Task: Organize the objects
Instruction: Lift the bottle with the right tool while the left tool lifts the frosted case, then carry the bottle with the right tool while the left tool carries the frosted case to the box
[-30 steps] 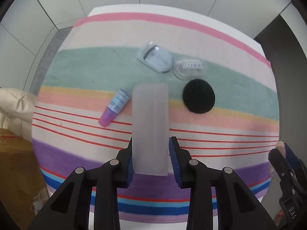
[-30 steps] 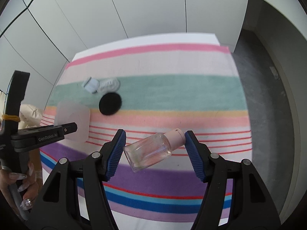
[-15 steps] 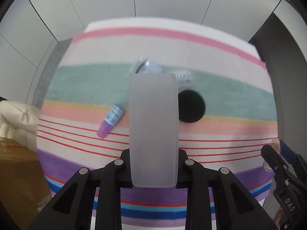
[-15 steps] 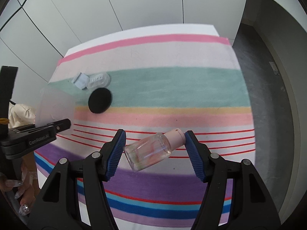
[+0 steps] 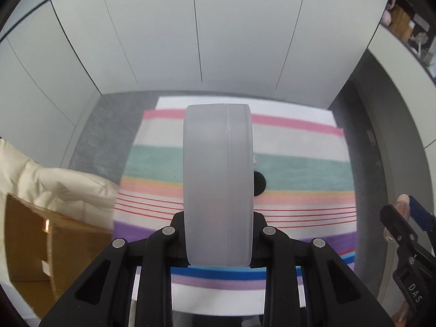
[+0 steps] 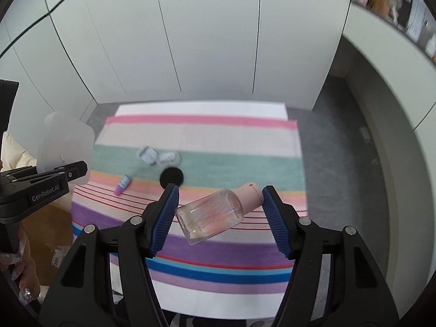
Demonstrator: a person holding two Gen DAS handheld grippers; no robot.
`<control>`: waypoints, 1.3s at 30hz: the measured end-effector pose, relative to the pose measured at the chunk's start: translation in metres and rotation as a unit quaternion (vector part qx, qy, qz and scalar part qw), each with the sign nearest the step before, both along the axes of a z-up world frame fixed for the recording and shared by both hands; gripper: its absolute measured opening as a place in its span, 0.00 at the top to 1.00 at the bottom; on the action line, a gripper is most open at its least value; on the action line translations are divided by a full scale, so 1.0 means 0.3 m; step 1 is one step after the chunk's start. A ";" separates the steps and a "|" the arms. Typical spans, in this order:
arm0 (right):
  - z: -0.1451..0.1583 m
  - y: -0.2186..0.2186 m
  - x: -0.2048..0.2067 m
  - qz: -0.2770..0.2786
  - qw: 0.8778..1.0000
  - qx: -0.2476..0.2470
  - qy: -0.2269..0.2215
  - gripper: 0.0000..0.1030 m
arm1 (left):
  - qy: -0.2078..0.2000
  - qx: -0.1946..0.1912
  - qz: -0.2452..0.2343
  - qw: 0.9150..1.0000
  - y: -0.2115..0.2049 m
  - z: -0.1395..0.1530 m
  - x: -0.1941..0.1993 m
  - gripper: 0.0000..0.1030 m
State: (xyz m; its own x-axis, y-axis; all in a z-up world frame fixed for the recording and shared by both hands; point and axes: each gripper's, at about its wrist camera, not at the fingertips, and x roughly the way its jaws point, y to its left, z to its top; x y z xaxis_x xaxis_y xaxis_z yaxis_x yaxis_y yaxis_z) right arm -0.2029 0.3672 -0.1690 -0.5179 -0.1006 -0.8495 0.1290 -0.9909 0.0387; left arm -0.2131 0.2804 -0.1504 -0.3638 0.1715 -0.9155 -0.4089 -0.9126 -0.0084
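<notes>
My left gripper (image 5: 218, 234) is shut on a frosted white plastic case (image 5: 218, 182), held on edge high above the striped cloth (image 5: 299, 152); the same frosted case (image 6: 65, 147) shows at the left of the right wrist view. My right gripper (image 6: 219, 209) is shut on a clear glass bottle (image 6: 211, 215) with a pink cap (image 6: 250, 193), held tilted between the blue pads. Far below on the cloth lie a black disc (image 6: 171, 177), a small purple-capped tube (image 6: 123, 185), a pale blue compact (image 6: 148, 154) and a clear lidded case (image 6: 169, 158).
A cardboard box (image 5: 32, 234) and a cream cushion (image 5: 43, 179) stand left of the table. Grey floor (image 6: 340, 177) runs along the right edge, white wall panels (image 6: 204, 41) behind. A person's hand (image 6: 19, 272) holds the left gripper's handle.
Both grippers rose well above the table with their loads. The left jaws closed on the frosted case and lifted it off the cloth. The items left on the cloth look smaller.
</notes>
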 end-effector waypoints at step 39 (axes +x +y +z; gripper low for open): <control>0.503 -0.058 0.313 0.001 0.998 0.000 0.055 0.36 | 0.080 0.050 -0.010 0.995 -0.235 0.433 0.321 0.74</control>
State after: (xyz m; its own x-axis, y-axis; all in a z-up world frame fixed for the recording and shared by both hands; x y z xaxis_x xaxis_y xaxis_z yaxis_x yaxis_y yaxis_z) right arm -0.1091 0.3497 -0.0182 -0.6078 -0.1013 -0.7876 0.1345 -0.9906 0.0237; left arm -0.1167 0.2100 -0.0205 -0.4992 0.2676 -0.8241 -0.4305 -0.9020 -0.0321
